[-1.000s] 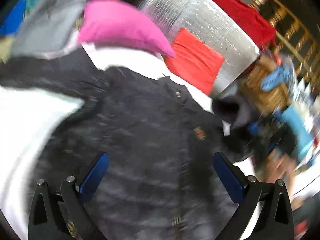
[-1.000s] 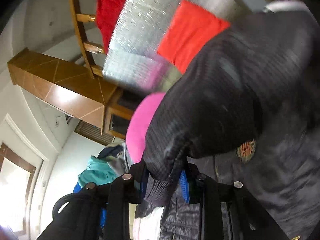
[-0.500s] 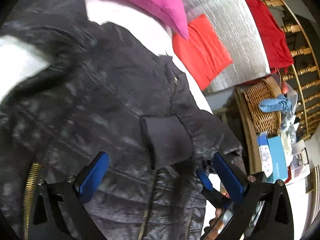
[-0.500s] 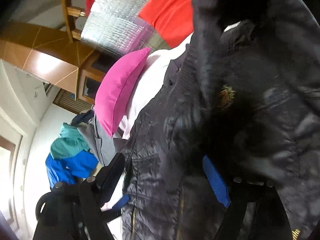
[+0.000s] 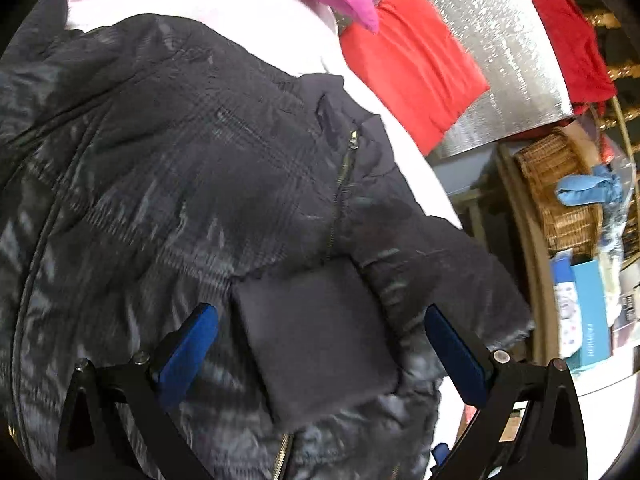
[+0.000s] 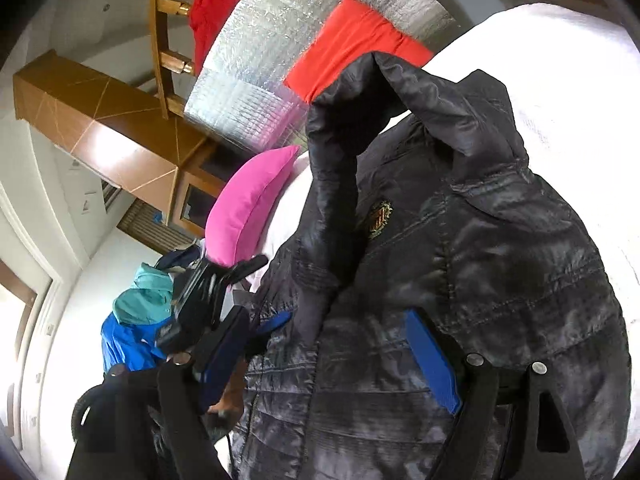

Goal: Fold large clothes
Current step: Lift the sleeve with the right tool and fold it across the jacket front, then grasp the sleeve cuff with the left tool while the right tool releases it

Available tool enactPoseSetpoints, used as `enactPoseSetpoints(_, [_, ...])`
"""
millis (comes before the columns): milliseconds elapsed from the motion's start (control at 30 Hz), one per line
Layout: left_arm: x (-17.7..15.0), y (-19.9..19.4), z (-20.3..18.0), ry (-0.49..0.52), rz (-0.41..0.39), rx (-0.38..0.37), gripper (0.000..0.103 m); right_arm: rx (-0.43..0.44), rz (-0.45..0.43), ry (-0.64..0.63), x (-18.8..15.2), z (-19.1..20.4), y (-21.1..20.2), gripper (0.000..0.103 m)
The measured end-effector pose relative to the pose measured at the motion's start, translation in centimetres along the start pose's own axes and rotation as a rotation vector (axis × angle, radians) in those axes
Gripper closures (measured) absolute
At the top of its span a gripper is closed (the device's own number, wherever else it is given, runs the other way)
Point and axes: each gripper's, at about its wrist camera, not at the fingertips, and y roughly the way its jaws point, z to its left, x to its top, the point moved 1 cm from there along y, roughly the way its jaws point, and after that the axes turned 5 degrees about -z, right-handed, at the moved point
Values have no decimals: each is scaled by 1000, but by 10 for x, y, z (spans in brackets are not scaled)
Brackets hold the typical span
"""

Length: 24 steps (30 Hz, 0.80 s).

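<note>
Sleeve (image 5: 320, 336) released, now folded across jacket (image 5: 168, 184) | right gripper (image 6: 340, 348) jaws wide, empty | left gripper (image 5: 320, 352) jaws wide, empty

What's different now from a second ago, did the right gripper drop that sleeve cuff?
Yes. The right gripper, then shut on the cuff, has opened and let it go; the sleeve now lies folded across the chest of the black jacket. The left gripper has come in low over that cuff, jaws open, holding nothing. The pink pillow, red cloth and silver mat stayed put.
</note>
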Motion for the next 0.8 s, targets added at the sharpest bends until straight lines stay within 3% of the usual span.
enactPoseSetpoints(33, [-1,4,0,4,7,4,17,3,3,-7,-2,-2,2,20])
enactPoseSetpoints(67, [-2,10,0,12,27,23,42,6,7,-10,-3,-4,3,20])
enactPoseSetpoints(100, [-5,16,0,23,45,69,56,11,6,-12,-5,-7,4,20])
enactPoseSetpoints(133, [-6,18,1,33,46,92,82,17,5,-14,-6,-9,4,20])
enactPoseSetpoints(167, [-5,19,2,50,52,114,94,20,6,-14,-8,-10,5,20])
enactPoseSetpoints(333, [1,-3,-24,201,-26,137,97,39,-13,-20,-9,-19,1,20])
enactPoseSetpoints(467, [28,-44,-45,307,-154,170,97,56,-24,-15,-7,-21,-4,20])
enactPoseSetpoints(600, [59,-79,-40,306,-247,214,97,64,-34,-9,-6,-22,-6,20])
enactPoseSetpoints(667, [67,-86,-29,296,-241,214,97,65,-34,-16,-7,-21,-5,20])
enactPoseSetpoints(800, [70,-79,-7,303,-243,283,97,60,-27,-15,-8,-21,-3,20])
